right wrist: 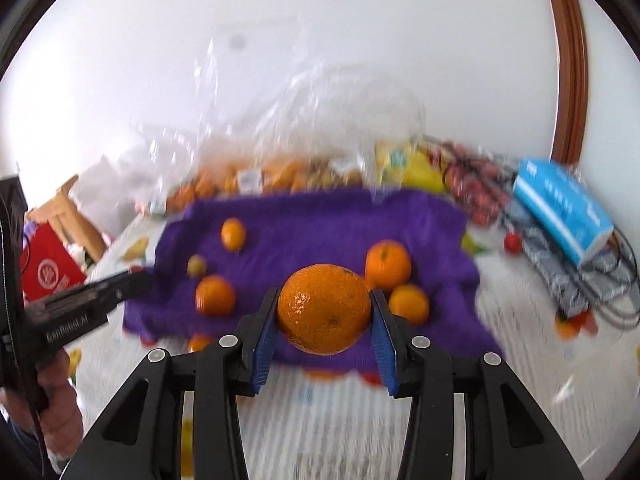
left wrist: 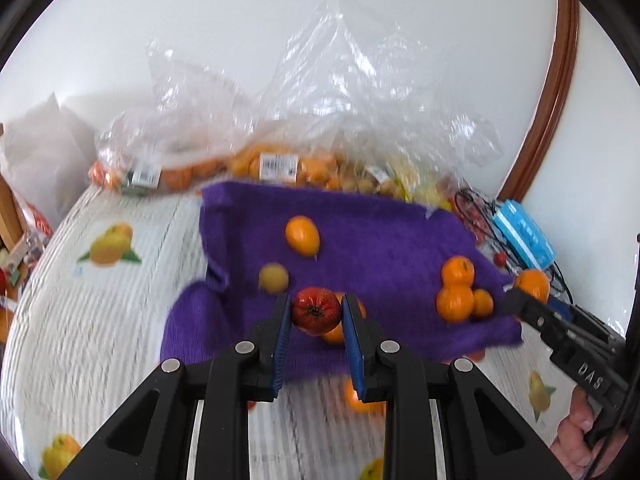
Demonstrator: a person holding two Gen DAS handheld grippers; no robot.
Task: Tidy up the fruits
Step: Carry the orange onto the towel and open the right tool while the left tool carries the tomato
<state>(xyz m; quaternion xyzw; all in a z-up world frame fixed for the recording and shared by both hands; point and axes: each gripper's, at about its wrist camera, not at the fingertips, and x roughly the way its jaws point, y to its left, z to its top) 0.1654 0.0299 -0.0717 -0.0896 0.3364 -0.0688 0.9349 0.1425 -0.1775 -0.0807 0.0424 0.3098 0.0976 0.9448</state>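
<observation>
My left gripper [left wrist: 315, 312] is shut on a small red tomato [left wrist: 316, 310] and holds it above the near edge of a purple towel [left wrist: 360, 220]. My right gripper [right wrist: 325, 308] is shut on a large orange [right wrist: 325, 308] above the same towel [right wrist: 320, 220]. On the towel lie an oval orange fruit [left wrist: 303, 236], a pale yellow-green fruit [left wrist: 273, 278] and a cluster of three oranges [left wrist: 456, 300]. The right gripper with its orange shows in the left wrist view [left wrist: 516, 300]. The left gripper shows in the right wrist view [right wrist: 136, 280].
Clear plastic bags of fruit [left wrist: 260, 164] stand behind the towel against the wall. A blue box [right wrist: 560, 216], cables and small red fruits [right wrist: 513, 242] lie at the right. A red bag [right wrist: 48, 272] is at the left. Loose fruits lie on the fruit-print tablecloth [left wrist: 100, 320] near the towel's front edge.
</observation>
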